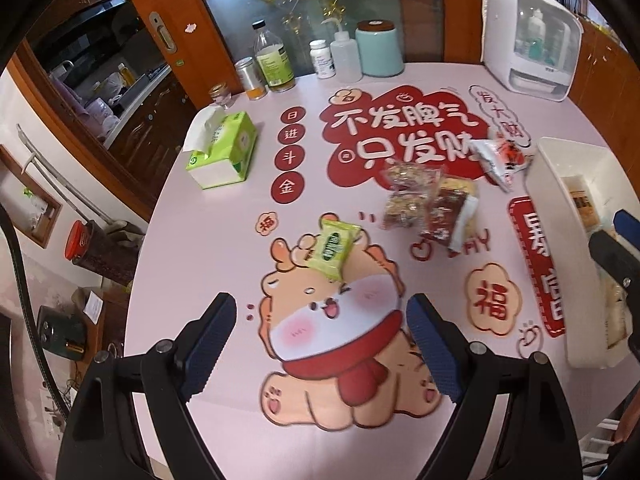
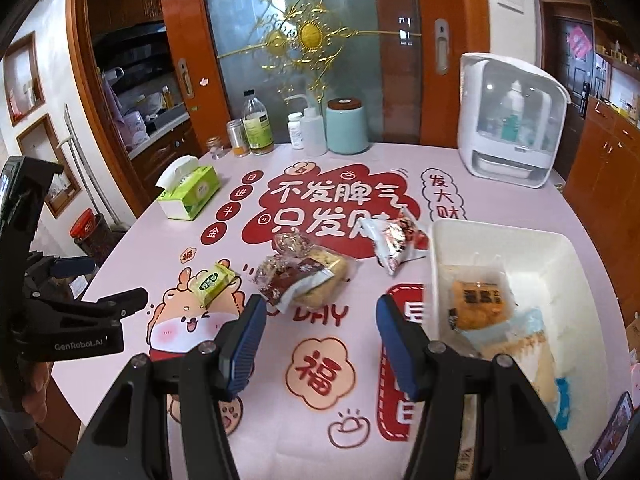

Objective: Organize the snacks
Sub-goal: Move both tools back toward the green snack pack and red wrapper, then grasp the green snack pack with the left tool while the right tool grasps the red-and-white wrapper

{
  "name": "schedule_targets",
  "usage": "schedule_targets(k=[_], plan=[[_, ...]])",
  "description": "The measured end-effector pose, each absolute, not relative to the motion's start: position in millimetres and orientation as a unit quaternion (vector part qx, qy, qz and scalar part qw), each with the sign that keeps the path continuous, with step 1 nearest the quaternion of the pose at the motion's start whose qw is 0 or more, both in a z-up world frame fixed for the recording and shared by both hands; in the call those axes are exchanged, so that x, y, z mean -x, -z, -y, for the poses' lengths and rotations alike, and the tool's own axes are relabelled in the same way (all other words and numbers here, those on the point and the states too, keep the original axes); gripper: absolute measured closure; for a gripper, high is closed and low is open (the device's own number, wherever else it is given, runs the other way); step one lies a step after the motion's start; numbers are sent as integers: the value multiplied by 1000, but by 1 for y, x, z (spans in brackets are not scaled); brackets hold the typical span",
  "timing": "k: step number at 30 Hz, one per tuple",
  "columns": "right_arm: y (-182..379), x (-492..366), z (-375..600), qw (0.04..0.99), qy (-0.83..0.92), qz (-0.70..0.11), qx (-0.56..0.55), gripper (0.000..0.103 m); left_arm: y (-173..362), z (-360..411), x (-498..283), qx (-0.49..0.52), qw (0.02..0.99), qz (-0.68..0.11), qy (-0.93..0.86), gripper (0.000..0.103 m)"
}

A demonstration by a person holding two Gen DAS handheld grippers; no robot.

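Observation:
On the pink printed table, a small green snack packet (image 1: 331,250) lies ahead of my left gripper (image 1: 320,340), which is open and empty above the table. It also shows in the right wrist view (image 2: 214,282). A pile of clear-wrapped snacks (image 1: 428,206) (image 2: 304,276) lies mid-table, and a red-and-white packet (image 1: 502,158) (image 2: 394,240) behind it. A white bin (image 2: 520,248) (image 1: 560,168) at the right holds an orange packet (image 2: 478,304) and other wrapped snacks. My right gripper (image 2: 320,340) is open and empty, just left of the bin.
A green tissue box (image 1: 222,148) (image 2: 190,192) stands at the left. Bottles and jars (image 1: 274,60) and a teal canister (image 1: 380,48) line the far edge. A white appliance (image 1: 528,40) (image 2: 508,120) stands at the back right. The table edge curves at the left.

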State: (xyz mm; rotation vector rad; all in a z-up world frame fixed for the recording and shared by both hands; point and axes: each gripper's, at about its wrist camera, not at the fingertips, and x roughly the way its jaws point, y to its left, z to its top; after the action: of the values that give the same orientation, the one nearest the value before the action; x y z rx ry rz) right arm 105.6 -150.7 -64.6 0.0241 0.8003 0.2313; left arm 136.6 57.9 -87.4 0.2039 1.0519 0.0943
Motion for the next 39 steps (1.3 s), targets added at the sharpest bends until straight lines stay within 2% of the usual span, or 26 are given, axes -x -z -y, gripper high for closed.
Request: schedule_targets(k=[6, 15, 28, 36, 39], plan=[[75, -134, 132, 905, -101, -413, -9, 45, 104, -90, -165, -88, 849, -519, -43, 17], [103, -183, 128, 878, -99, -463, -74, 45, 145, -123, -216, -70, 833, -548, -21, 17], [181, -233, 116, 817, -50, -544, -184, 45, 214, -95, -259, -98, 810, -578, 35, 17], [199, -236, 104, 822, -31, -547, -159, 45, 245, -93, -280, -105, 790, -602, 47, 18], [194, -232, 94, 840, -23, -530, -114, 50, 245, -95, -281, -92, 792, -600, 58, 24]])
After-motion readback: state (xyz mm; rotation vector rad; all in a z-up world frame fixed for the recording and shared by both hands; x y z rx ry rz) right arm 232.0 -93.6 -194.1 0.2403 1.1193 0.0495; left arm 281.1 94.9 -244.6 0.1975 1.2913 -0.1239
